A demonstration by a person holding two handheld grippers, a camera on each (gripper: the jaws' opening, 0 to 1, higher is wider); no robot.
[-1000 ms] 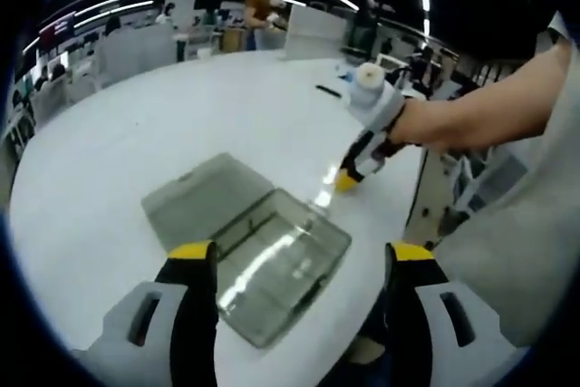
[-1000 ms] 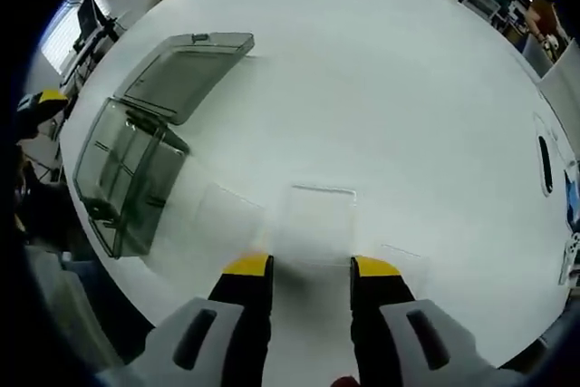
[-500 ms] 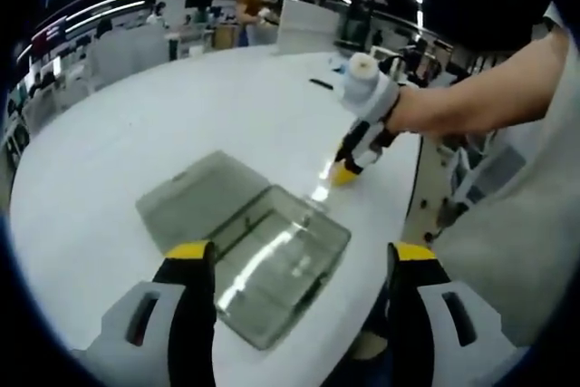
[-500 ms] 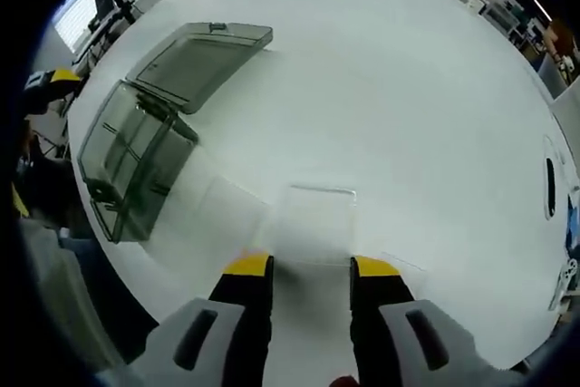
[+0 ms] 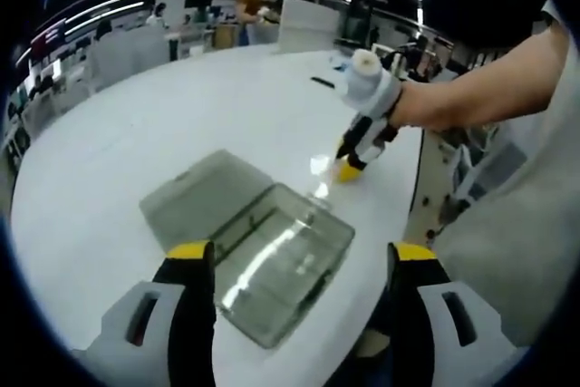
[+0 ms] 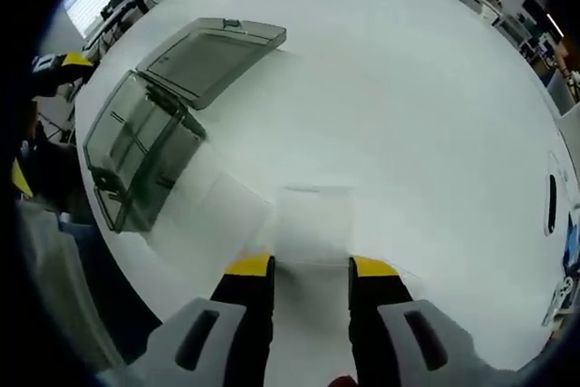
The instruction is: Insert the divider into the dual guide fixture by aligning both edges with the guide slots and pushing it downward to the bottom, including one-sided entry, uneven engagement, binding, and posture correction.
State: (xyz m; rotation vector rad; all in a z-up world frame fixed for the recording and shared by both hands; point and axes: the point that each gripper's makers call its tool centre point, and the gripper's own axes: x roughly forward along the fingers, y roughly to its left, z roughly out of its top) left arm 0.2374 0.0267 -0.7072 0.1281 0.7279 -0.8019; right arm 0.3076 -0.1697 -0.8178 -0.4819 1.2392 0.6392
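A smoky clear box, the guide fixture (image 5: 285, 265), sits on the white round table (image 5: 136, 115) near its edge, its lid (image 5: 201, 197) folded open flat beside it. My left gripper (image 5: 301, 256) is open, its jaws spread wide above the fixture. The right gripper (image 5: 352, 162) comes in from the right, shut on a clear divider (image 5: 319, 178) just beyond the fixture's far corner. In the right gripper view, my right gripper (image 6: 310, 266) holds the divider (image 6: 313, 224) by its near edge. The fixture (image 6: 136, 147) with inner slots and its lid (image 6: 213, 50) lie to the left.
A person's bare arm (image 5: 471, 101) reaches in from the right. A small dark pen-like item (image 6: 551, 202) lies far out on the table. The table edge (image 5: 399, 224) runs close by the fixture. Desks and people stand in the background.
The right gripper has risen a little with the divider and shifted slightly towards the fixture. My left gripper has hardly moved.
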